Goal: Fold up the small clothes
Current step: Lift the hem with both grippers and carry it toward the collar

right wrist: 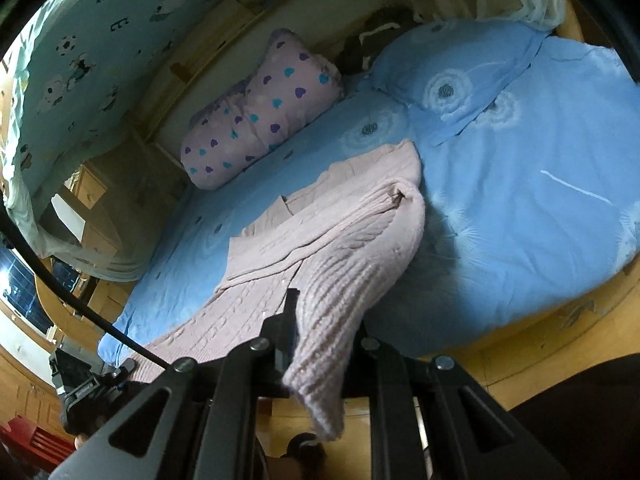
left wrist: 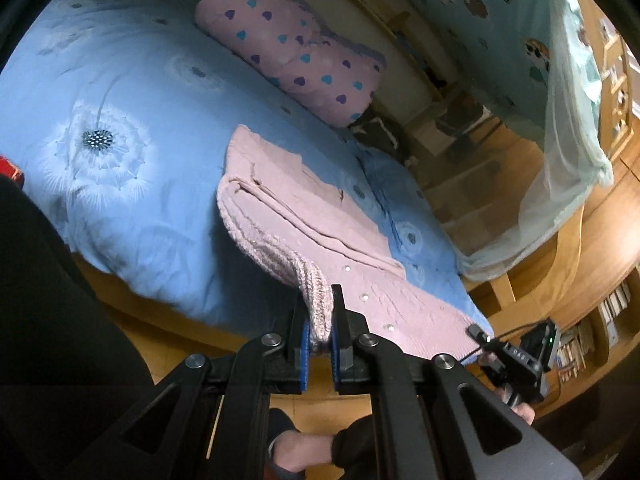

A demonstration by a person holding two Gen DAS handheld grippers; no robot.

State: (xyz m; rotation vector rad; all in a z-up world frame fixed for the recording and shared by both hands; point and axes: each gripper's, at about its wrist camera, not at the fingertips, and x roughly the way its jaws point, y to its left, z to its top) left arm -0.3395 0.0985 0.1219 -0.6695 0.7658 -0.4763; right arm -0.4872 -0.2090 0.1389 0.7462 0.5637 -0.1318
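The left tool (left wrist: 320, 330) is clamped on the pink cardigan's (left wrist: 304, 216) ribbed hem; the right tool (right wrist: 320, 336) grips its other corner, likely lifting the edge to fold toward twelve o'clock across the bed (left wrist: 120, 120).

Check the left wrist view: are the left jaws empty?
No: the left gripper has its jaws closed on the ribbed hem of the pink knit cardigan, which trails back onto the blue bedspread.

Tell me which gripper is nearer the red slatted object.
Left. The left gripper is right beside the red slatted object; the right gripper lies farther right, past the left one. Both clamp the pink knit cardigan.
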